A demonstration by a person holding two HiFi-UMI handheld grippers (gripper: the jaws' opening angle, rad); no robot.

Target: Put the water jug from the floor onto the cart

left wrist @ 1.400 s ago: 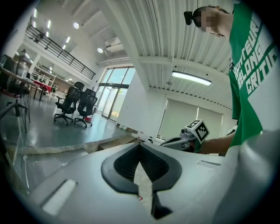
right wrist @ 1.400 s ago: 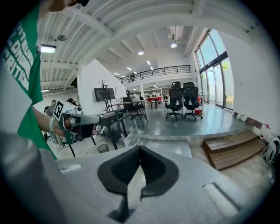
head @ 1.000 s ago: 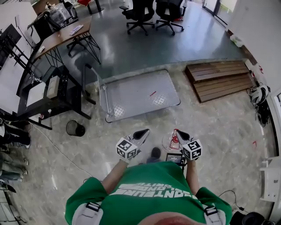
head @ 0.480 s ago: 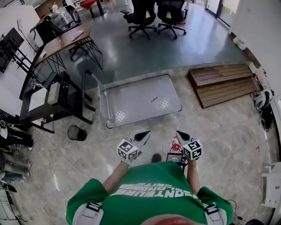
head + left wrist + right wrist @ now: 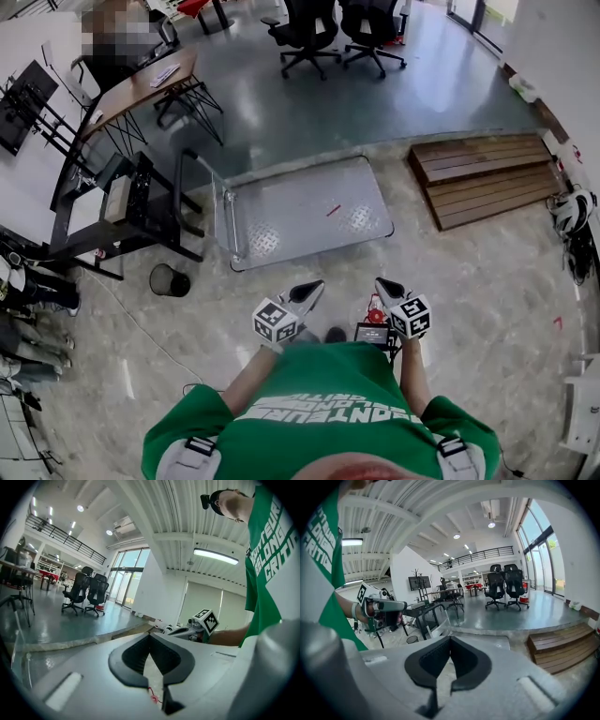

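The water jug point(image 5: 375, 315) stands on the floor just in front of the person. Only its red cap and a bit of clear body show beside the right gripper. The cart point(image 5: 300, 211) is a flat metal platform lying farther ahead, with its upright handle point(image 5: 221, 214) on the left side. It also shows in the right gripper view as the cart point(image 5: 480, 641). My left gripper point(image 5: 314, 286) point(image 5: 150, 637) is shut and empty, left of the jug. My right gripper point(image 5: 382, 284) point(image 5: 450, 639) is shut and empty, over the jug.
A stack of wooden boards point(image 5: 483, 178) lies right of the cart. A small black bin point(image 5: 170, 279) and a black rack point(image 5: 122, 202) stand to its left. Office chairs point(image 5: 309, 28) are on the grey floor beyond. A thin cable point(image 5: 141, 323) runs across the tiles.
The person and both grippers have shifted forward a little. The jug now sits closer under the right gripper and more of it is hidden. Both jaws stayed shut.
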